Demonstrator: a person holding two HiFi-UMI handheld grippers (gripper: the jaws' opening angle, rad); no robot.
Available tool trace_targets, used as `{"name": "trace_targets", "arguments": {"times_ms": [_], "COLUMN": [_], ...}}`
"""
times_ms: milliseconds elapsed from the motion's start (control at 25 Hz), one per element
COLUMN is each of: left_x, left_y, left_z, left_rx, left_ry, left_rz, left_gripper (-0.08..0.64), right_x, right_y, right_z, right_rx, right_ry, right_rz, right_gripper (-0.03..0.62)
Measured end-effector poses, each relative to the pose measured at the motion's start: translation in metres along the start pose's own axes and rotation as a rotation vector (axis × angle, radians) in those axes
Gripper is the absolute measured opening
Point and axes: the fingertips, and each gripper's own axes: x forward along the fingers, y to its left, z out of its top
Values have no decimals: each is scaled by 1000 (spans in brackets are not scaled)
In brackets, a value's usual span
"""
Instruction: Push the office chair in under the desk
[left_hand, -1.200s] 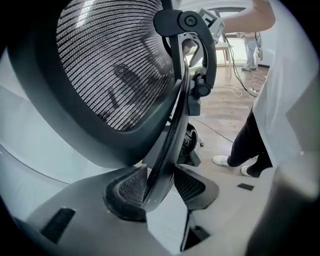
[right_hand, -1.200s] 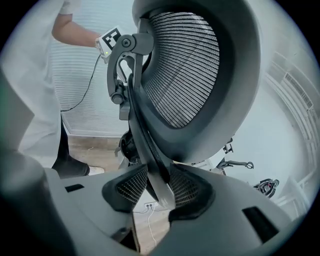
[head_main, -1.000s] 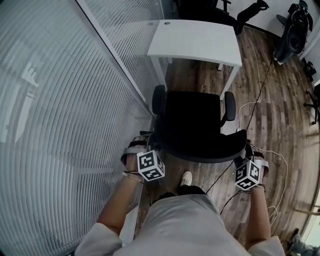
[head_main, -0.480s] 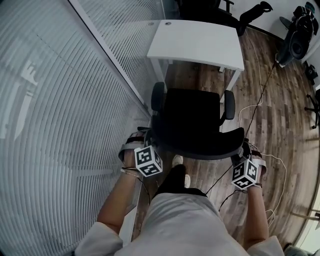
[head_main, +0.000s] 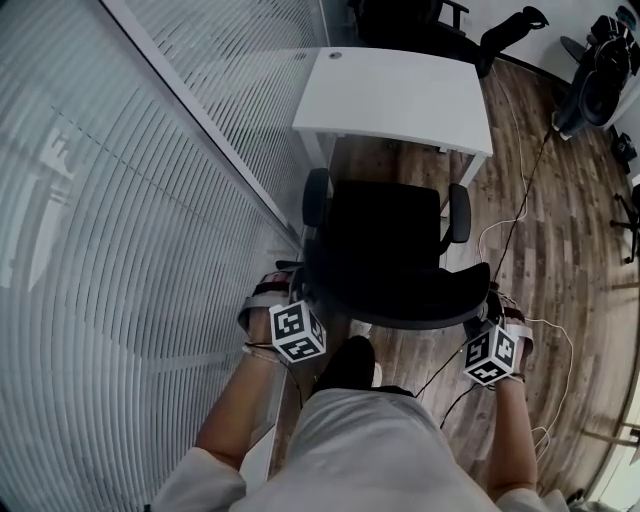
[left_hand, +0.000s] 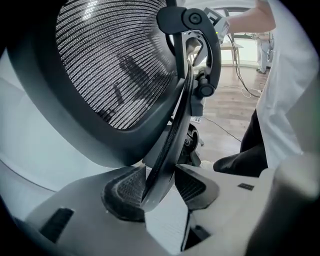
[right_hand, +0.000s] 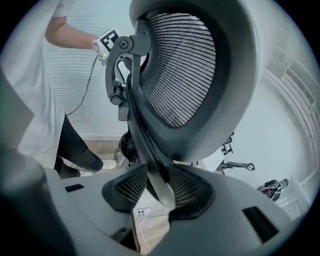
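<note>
Black mesh meets grey jaws as the left gripper (left_hand: 160, 187) and right gripper (right_hand: 160, 192) each clamp a side rim of the office chair (head_main: 385, 250) backrest, both forearms reaching forward and down. The chair faces the white desk (head_main: 400, 95), just short of its edge, on wood flooring (head_main: 550, 250) beside a blind-covered glass wall (head_main: 130, 200).

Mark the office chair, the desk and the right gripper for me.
office chair (head_main: 385, 240): head view, on the black seat.
desk (head_main: 400, 95): head view, on the bare white top.
right gripper (right_hand: 159, 192): right gripper view, midway between its pads, which clamp the backrest rim.
</note>
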Motion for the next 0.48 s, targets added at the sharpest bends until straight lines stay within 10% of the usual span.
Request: {"name": "trace_targets", "arguments": {"times_ms": [480], "left_x": [30], "left_y": [60], "left_z": [-5], "left_rx": [18], "left_ry": [-16], "left_rz": [-2], "left_gripper": [187], "right_x": [37], "right_y": [-39], "right_z": [25], "right_rx": [22], "right_ry": [13], "right_rz": [-4], "right_gripper": [149]}}
